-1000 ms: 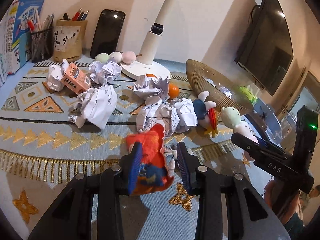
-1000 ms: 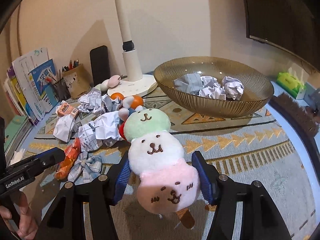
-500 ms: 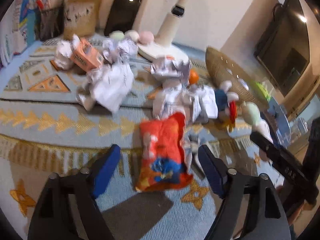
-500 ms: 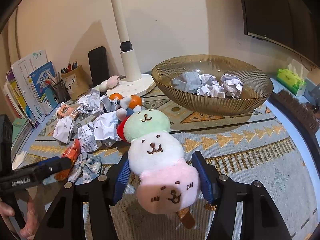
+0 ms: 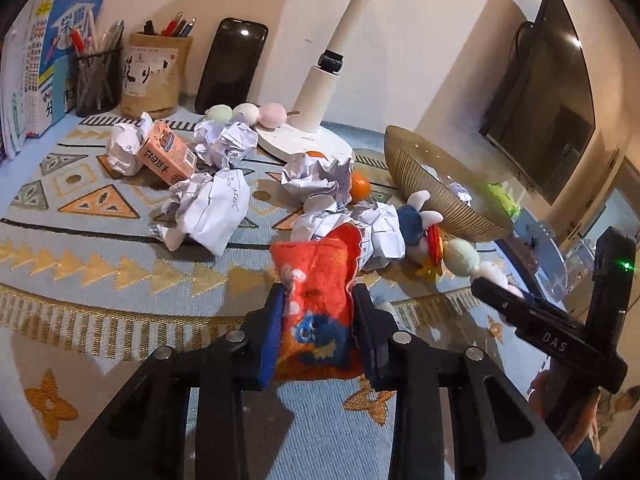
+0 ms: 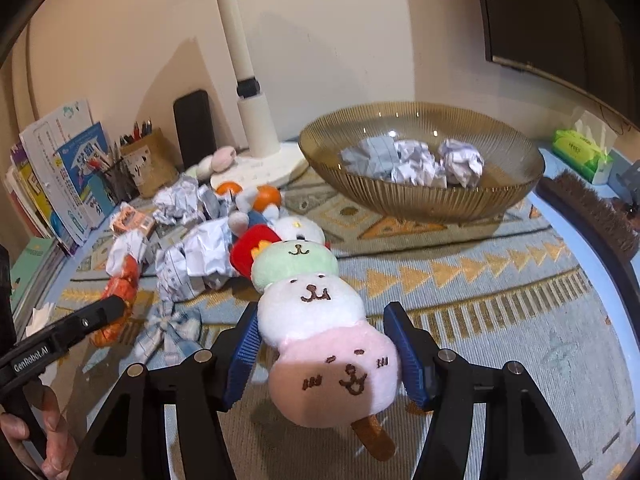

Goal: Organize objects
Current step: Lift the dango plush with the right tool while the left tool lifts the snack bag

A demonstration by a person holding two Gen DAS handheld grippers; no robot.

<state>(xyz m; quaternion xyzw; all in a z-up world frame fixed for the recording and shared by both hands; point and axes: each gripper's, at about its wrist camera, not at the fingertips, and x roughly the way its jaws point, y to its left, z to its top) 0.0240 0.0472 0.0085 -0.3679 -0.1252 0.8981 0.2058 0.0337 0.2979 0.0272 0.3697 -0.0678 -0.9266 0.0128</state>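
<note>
My left gripper is shut on an orange plush snack bag, which stands between the blue pads just above the patterned mat. My right gripper is shut on a three-ball dango plush with green, white and pink balls on a brown stick. Both pads touch its sides. A ribbed amber glass bowl sits behind it and holds three crumpled paper balls. More crumpled paper lies across the mat. In the left wrist view, the right gripper shows at the right edge.
An orange carton, oranges, a duck plush and a checked bow lie among the paper. A white lamp base, pen cups, a phone and books line the back. A brush lies at the right.
Half a second ago the left gripper stood wide open around the orange plush bag; it has now closed on it. The right gripper has kept hold of the dango plush and barely moved.
</note>
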